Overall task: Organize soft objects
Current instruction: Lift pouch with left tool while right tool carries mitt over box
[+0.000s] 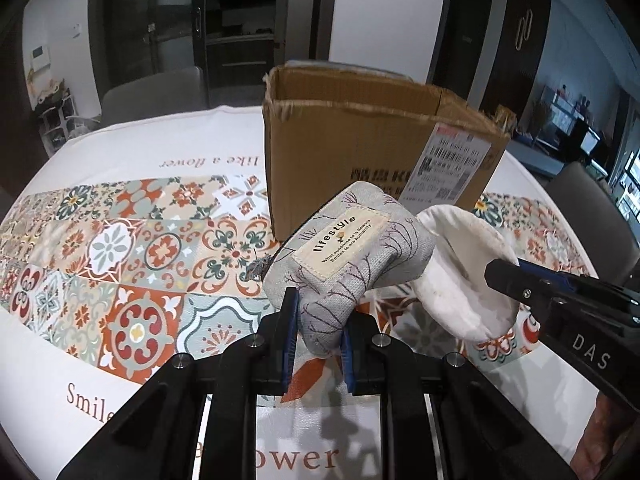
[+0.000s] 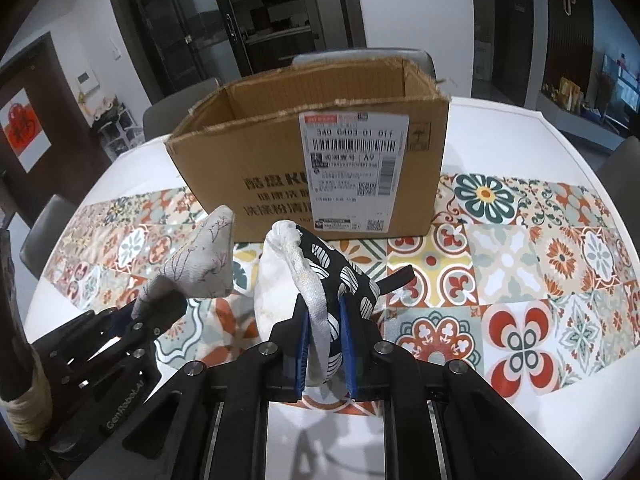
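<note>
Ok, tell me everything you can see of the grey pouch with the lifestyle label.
The grey pouch looks like woven cloth printed with thin bare branches, with a cream sewn patch reading "lifestyle". A zip pull pokes out at its left edge. It is lifted clear of the patterned tablecloth, tilted, its lower end squeezed between the left gripper's blue-padded fingers. It hangs in front of the open cardboard box, next to the white-lined pouch.

A round table (image 2: pixel 520 120) is standing in the foreground, wearing a white cloth (image 1: pixel 132 140) with a band of patterned tiles and printed lettering. Grey chairs (image 1: pixel 152 92) are sitting around its far edge. White walls (image 1: pixel 380 8) are flanking dark glass-fronted cabinets (image 2: pixel 192 20). A dark door (image 1: pixel 516 40) is standing at right. Daylight is entering through windows (image 2: pixel 620 88) at far right.
</note>
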`<state>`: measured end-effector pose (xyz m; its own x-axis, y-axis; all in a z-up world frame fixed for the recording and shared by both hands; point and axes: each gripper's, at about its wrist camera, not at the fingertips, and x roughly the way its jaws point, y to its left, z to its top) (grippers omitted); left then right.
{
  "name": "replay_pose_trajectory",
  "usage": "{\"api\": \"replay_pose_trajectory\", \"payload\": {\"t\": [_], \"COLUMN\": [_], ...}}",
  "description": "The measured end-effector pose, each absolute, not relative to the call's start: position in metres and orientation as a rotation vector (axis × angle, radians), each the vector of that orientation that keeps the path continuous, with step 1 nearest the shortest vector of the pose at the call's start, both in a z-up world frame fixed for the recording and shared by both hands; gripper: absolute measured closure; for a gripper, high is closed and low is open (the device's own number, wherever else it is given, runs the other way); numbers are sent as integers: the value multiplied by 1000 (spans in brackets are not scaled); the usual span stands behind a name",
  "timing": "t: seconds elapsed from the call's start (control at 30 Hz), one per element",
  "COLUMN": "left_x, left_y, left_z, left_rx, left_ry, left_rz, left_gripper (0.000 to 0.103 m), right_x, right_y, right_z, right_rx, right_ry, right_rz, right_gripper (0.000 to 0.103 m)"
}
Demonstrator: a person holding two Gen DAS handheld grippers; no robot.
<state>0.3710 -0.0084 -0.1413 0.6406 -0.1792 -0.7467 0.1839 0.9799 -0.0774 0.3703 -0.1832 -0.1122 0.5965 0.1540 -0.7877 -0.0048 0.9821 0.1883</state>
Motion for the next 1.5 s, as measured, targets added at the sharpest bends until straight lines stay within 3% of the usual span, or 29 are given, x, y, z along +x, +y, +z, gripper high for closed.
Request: {"api": "replay_pose_trajectory", "payload": {"t": [0.8,1.5], "left_x": [345,390], "left_y": [-18,-24], "left_z": [-55,-21], "left_rx": [-41,-6], "left_ry": [634,534], "left_rz": [-217,-214], "left_gripper": [84,84], "right_x": [341,365], "right_y": [-206,-216], "right_z": [-26,20], "right_rx": [183,142], "right_ry": [688,516], "right_rz": [72,31], "right_gripper": [88,88]}}
